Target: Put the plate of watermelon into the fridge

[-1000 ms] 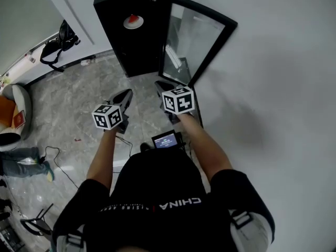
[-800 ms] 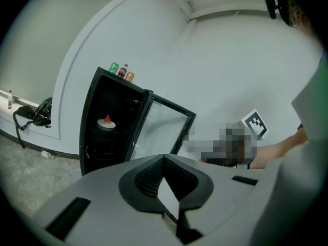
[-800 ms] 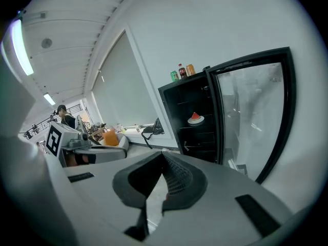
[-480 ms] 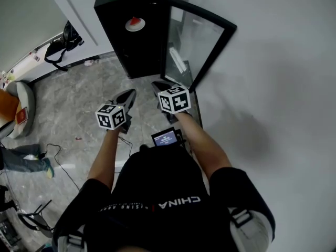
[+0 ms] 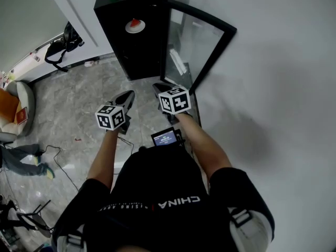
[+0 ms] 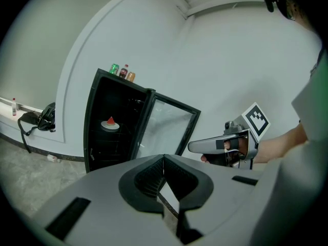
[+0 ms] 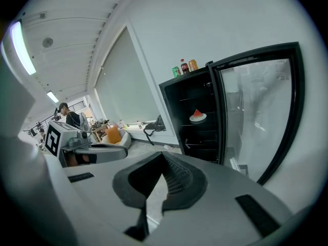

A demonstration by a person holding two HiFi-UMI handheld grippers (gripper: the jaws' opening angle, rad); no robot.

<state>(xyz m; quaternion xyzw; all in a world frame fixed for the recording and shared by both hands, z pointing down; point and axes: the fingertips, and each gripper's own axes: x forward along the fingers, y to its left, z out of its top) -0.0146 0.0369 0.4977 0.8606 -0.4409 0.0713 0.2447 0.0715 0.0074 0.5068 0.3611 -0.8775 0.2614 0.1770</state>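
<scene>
With the plate of watermelon (image 5: 135,24) on a fridge (image 5: 140,54) shelf, the left claw (image 5: 127,94) and right claw (image 5: 159,86), both closed and empty, probably shut the door (image 5: 193,40) next.

The fridge (image 5: 131,46) is black; the plate of watermelon (image 5: 135,24) is white under red fruit. The floor (image 5: 73,104) is grey marble (pale veins), and the left gripper (image 5: 128,94) and right gripper (image 5: 158,86) bear black-and-white square-patterned cubes.
</scene>
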